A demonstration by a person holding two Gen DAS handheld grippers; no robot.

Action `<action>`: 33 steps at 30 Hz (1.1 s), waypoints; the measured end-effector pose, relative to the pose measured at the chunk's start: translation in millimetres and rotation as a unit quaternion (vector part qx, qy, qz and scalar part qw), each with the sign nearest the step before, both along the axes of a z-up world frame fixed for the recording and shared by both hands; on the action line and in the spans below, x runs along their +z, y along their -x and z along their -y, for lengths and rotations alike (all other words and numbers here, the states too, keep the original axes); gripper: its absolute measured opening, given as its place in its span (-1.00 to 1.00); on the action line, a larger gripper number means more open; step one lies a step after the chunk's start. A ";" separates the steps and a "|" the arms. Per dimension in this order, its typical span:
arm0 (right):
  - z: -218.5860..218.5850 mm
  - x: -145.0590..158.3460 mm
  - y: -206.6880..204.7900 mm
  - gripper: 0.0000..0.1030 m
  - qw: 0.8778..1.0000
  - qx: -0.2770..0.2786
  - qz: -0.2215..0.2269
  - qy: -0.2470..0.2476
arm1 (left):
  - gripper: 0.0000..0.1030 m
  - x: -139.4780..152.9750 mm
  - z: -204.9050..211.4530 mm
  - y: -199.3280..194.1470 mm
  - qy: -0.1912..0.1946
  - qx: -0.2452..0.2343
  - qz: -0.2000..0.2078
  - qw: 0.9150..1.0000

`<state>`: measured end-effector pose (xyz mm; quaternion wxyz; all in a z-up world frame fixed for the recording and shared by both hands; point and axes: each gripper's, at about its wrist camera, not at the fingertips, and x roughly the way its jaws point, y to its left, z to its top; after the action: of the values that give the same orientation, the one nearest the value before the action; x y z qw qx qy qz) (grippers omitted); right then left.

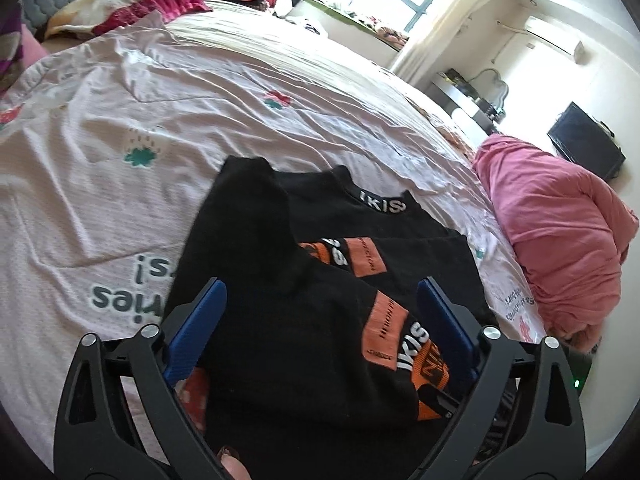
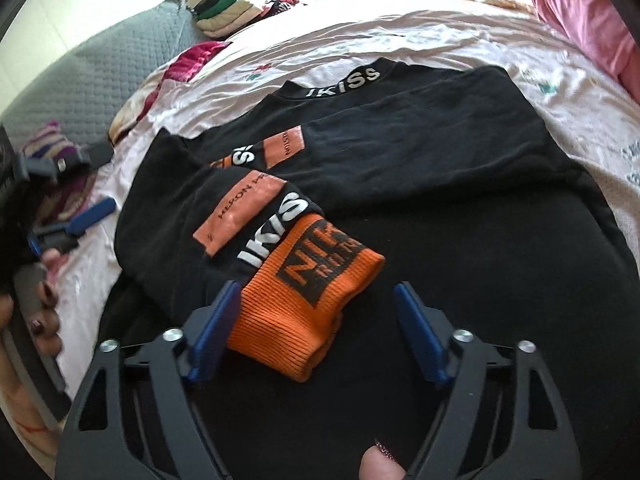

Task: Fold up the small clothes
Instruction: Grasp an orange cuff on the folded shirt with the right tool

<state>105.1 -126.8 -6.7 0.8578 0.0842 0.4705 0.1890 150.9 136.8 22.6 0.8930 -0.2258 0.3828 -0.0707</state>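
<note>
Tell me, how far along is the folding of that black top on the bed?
Partly done. The black long-sleeved top with orange patches lies flat on the pale printed bedsheet, and both sleeves look folded across its front, the orange ribbed cuff lying on top. Nothing is held: the left gripper and right gripper hover open above it. Folding the body over looks left to do.

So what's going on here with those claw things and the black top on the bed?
A person is folding a black sweater laid out on a bed, using a hand-held claw in each hand. Both sleeves are already folded in across the chest, and the orange cuff of one lies on top. The right claw hovers open around that cuff, not gripping it. The left claw is open too, over the sweater's other side. Neither holds anything right now.
</note>
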 end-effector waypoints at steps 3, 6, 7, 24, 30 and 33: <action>-3.6 0.5 -1.3 -0.24 1.000 0.004 0.007 -0.004 | 0.76 1.6 -8.1 0.4 -0.001 0.012 0.002 1.000; -9.4 4.5 -2.9 -0.80 1.000 0.020 0.022 0.002 | 0.76 4.0 -19.4 1.8 0.009 0.022 0.005 1.000; -12.0 9.4 -2.2 -0.80 0.999 0.026 0.035 0.010 | 0.76 5.6 -22.7 2.6 0.006 0.024 0.007 1.000; -4.3 128.1 -35.9 -0.85 0.976 0.080 0.198 0.050 | 0.76 14.0 -62.3 9.2 0.019 0.073 0.017 0.997; 17.4 135.8 -48.5 -0.85 0.968 0.070 0.224 0.085 | 0.76 11.6 -59.4 5.6 0.020 0.070 0.013 0.997; 27.7 131.9 -55.0 -0.85 0.966 0.068 0.228 0.098 | 0.76 10.8 -53.5 2.4 0.033 0.059 0.010 0.998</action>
<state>160.1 -154.5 125.2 0.9317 -0.0774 0.2834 0.2138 148.5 190.3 33.4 0.8916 -0.2770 0.3568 -0.0325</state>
